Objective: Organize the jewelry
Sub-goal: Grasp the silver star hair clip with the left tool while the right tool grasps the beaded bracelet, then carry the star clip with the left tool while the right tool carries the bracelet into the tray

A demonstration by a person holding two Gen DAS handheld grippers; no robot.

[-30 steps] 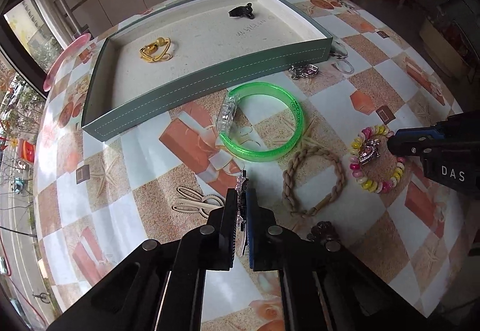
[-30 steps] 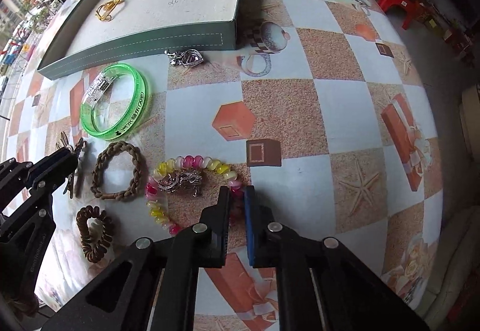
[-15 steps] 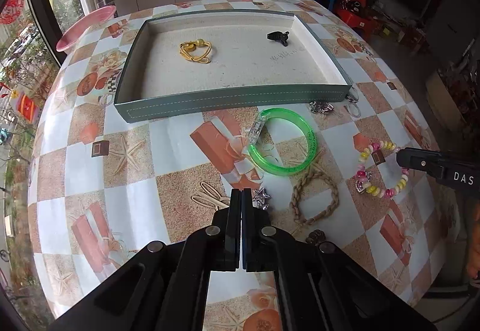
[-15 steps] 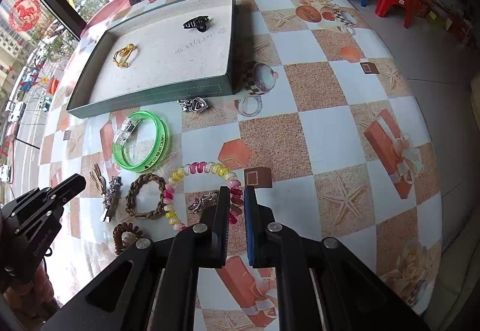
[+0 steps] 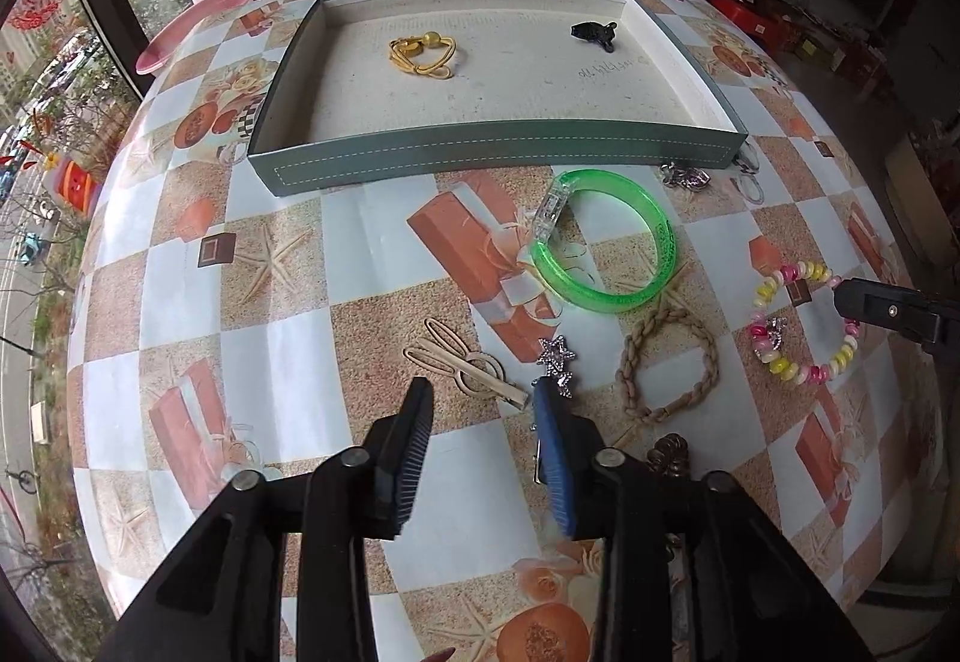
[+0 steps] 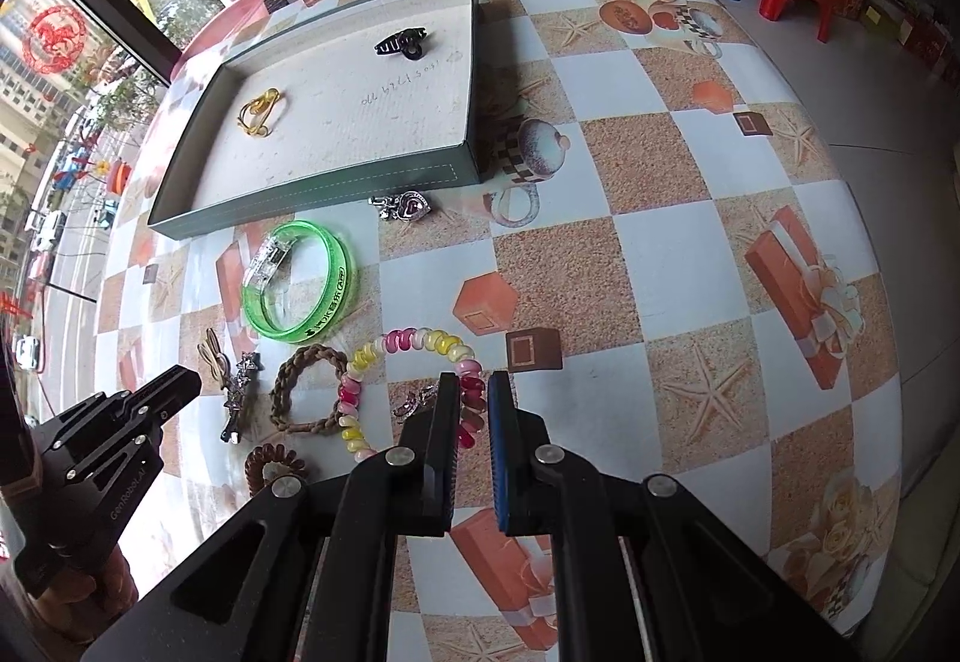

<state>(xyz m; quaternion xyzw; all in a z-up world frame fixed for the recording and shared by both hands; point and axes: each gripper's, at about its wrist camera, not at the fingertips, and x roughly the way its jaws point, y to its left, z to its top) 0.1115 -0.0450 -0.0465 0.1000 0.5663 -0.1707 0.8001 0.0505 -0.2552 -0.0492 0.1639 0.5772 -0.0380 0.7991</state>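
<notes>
A round table [image 5: 288, 302] with a checked, printed cloth carries everything; toward its far edge lies a shallow green tray [image 5: 498, 152] with a pale floor, and a pink plate [image 5: 192, 26] sits at the far left edge of the table. Inside the tray, a gold hair tie [image 5: 423, 56] rests near the far left corner and a black claw clip [image 5: 594, 32] near the far right corner — well apart from each other.

The left gripper [image 5: 483, 410] points down at the near part of the table, its jaws opening and already spread wide, with nothing pressed between them; bare cloth shows in the gap. The right gripper [image 6: 474, 392] stands almost closed, the jaws narrow, and the coloured spiral bracelet [image 6: 408, 344] shows in the slit between them; whether the pads pinch it I cannot tell.

Just in front of the tray's near wall lies a green bangle [image 5: 606, 242] with a clear clasp; nearer still, a braided tan bracelet [image 5: 672, 362]; beside it a silver star clip [image 5: 558, 362], just at the tip of the left gripper's blue finger; left of that, a beige rabbit-shaped clip [image 5: 462, 362]. A silver heart charm [image 6: 408, 203] sits against the tray's near right corner; a brown spiral hair tie [image 6: 273, 464] lies closest to the table's near edge.
</notes>
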